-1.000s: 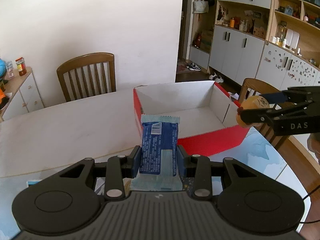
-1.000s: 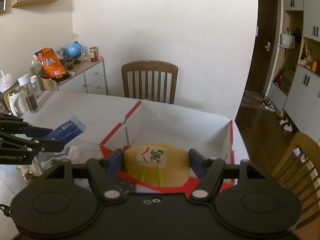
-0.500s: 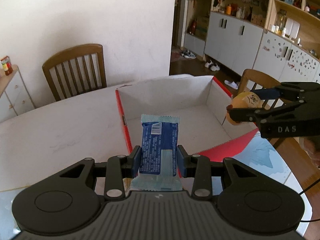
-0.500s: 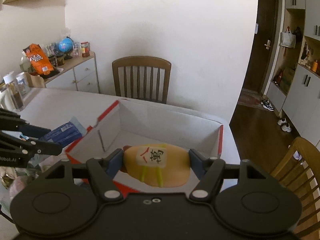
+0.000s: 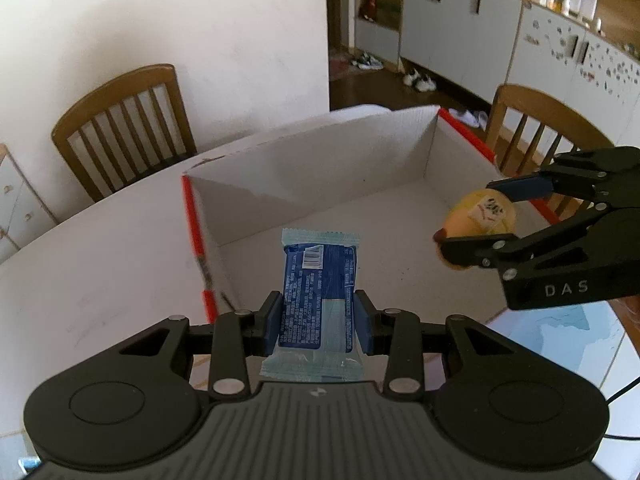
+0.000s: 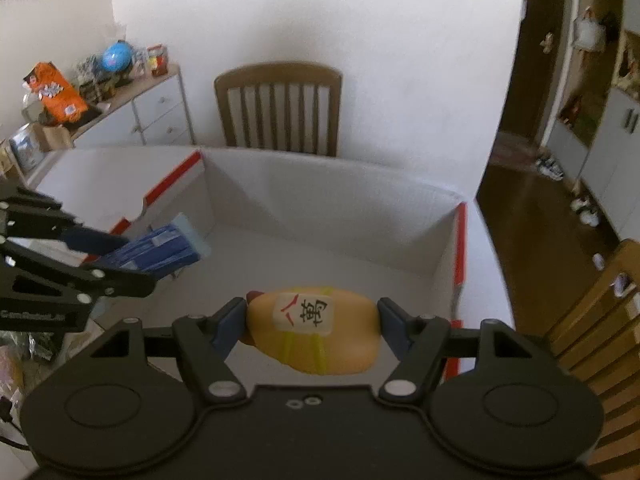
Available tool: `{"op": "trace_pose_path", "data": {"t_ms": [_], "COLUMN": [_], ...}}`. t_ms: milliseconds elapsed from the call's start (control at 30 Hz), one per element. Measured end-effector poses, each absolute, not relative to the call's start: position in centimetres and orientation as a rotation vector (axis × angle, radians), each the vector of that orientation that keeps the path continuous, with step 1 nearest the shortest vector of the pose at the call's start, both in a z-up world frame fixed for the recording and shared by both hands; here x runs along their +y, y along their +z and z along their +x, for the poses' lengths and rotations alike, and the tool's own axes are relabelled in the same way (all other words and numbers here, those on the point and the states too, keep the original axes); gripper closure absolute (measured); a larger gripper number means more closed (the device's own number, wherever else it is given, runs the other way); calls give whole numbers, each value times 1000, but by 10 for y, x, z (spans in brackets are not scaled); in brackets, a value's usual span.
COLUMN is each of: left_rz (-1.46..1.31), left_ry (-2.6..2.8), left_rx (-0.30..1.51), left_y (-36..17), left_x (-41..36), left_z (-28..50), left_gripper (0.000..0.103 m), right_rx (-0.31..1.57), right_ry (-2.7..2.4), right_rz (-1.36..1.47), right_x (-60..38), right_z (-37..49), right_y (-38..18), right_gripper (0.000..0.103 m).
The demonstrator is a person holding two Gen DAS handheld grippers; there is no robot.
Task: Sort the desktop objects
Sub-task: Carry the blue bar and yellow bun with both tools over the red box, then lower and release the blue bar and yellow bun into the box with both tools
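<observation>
A: What is each side carrying?

B: The flat blue foil snack packet with pale crimped ends (image 5: 318,300) sits upright between the blue pads of the left gripper (image 5: 318,322), which is clamped on its lower half. A barcode is printed near the packet's top, with dense white print below it too small to read.

A: And the other one?

B: A rounded yellow-orange squishy toy with a small red tip (image 6: 314,330) is pinched across its length by the right gripper (image 6: 312,326), the pads pressing on both its ends. A white square label on the toy carries a black Chinese character beside red strokes, and yellow stripes run down below the label.

A: Where are they relative to the box?

B: Both hang over the open white cardboard box with red outer sides (image 5: 320,160). The packet is above the box's near left corner, the toy above its right side near the right wall. Neither touches the box floor.

A: Any other writing?

B: "DAS" is printed in white on the right gripper's body in the left wrist view. The box rests on the white table (image 5: 100,260), toward its far edge, with a brown wooden slat-back chair (image 5: 124,120) behind it.
</observation>
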State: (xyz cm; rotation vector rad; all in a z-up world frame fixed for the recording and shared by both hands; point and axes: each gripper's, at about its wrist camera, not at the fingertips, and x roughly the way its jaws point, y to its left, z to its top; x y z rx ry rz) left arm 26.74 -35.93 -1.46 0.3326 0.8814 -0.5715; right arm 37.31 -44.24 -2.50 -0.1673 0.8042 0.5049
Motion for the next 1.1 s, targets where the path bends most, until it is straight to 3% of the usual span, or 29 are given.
{"op": "trace_pose_path", "data": {"t_ms": [1100], "left_rz": [523], "left_ry": [-595], "left_rx": [1231], "left_y": [-89], "left_x": [-419], "left_z": [332], "left_gripper": [66], "right_rx": [1055], "right_ry": [562], "right_rz": [-313], "right_x": [-422], "right_z": [409], "right_y": [-64], "right_gripper": [31]}}
